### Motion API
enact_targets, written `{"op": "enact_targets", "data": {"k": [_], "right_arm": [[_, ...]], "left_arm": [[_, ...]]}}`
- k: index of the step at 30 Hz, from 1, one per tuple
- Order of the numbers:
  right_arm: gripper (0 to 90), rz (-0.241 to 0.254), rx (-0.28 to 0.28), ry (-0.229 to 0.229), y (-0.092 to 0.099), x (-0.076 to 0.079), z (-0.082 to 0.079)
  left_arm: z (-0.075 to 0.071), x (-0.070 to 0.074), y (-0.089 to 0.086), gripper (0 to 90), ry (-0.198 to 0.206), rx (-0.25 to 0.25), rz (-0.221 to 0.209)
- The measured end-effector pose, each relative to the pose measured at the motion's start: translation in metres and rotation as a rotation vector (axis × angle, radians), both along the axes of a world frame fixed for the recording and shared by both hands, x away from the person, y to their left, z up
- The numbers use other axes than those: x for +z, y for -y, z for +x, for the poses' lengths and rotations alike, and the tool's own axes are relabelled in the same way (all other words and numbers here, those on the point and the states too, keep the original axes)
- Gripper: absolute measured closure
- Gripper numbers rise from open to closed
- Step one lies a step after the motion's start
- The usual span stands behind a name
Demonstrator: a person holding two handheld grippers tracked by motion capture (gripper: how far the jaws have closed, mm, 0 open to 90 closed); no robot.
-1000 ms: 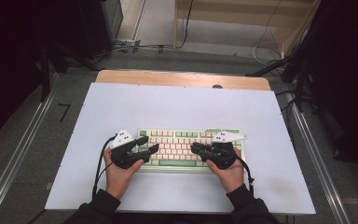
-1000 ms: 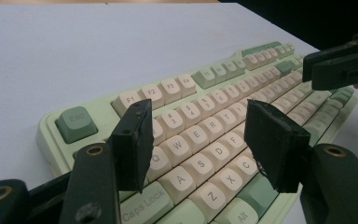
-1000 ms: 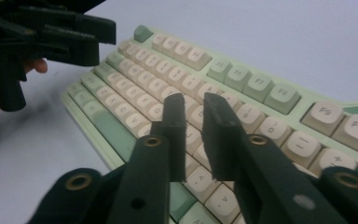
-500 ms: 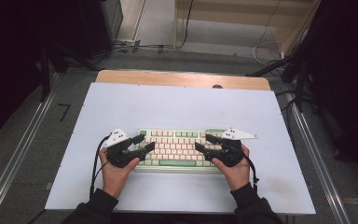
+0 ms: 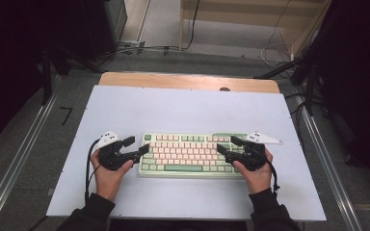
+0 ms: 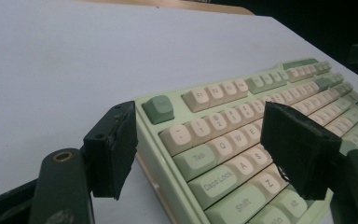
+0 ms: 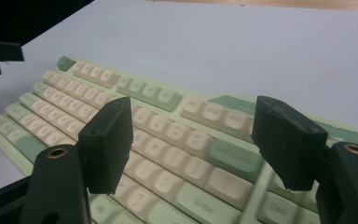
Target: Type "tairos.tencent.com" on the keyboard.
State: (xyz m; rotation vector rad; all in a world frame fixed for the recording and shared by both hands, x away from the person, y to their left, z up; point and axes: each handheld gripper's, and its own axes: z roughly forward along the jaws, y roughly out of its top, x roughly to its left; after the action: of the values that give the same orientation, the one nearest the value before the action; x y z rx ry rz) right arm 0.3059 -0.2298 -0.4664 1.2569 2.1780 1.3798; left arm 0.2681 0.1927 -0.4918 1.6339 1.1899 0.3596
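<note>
A mint-green keyboard [image 5: 190, 154] with cream keys lies flat on the white tabletop [image 5: 188, 108], near the person's side. My left gripper [image 5: 138, 144] sits at its left end. In the left gripper view that gripper [image 6: 200, 140] has just been opening. Its jaws stand wide across the keyboard's [image 6: 242, 107] left edge, with no pad pressing on it. My right gripper [image 5: 227, 144] sits at the right end. This gripper [image 7: 196, 140] has also just been opening, and its jaws hover apart over the keys [image 7: 158, 93] without gripping.
A wooden strip [image 5: 188, 81] borders the table's far edge. Metal rails [image 5: 24, 159] run along both sides. Cables [image 5: 139, 48] and dark stands lie on the floor beyond. White surface stretches behind the keyboard and beside each hand.
Both hands have slid outward, away from each other, toward the keyboard's ends. Both pairs of jaws stand wider apart than before. The keyboard has stayed in place.
</note>
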Motion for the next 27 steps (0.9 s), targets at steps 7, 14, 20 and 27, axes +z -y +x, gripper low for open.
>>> {"op": "enact_targets", "data": {"k": [7, 14, 20, 27], "right_arm": [[27.6, 0.007, -0.097, 0.012, 0.034, -0.002, 0.003], [28.0, 0.016, -0.182, 0.012, 0.067, -0.002, 0.004], [27.8, 0.019, -0.228, 0.004, 0.088, -0.004, 0.004], [27.7, -0.004, -0.279, -0.005, 0.106, -0.007, 0.003]], "left_arm": [[0.003, -0.003, -0.010, 28.5, -0.019, 0.038, 0.015], [0.008, -0.005, -0.031, 28.4, -0.021, 0.141, -0.002], [0.006, -0.004, -0.045, 26.5, -0.023, 0.197, -0.008], [0.006, -0.010, -0.042, 24.6, -0.063, 0.189, 0.015]]}}
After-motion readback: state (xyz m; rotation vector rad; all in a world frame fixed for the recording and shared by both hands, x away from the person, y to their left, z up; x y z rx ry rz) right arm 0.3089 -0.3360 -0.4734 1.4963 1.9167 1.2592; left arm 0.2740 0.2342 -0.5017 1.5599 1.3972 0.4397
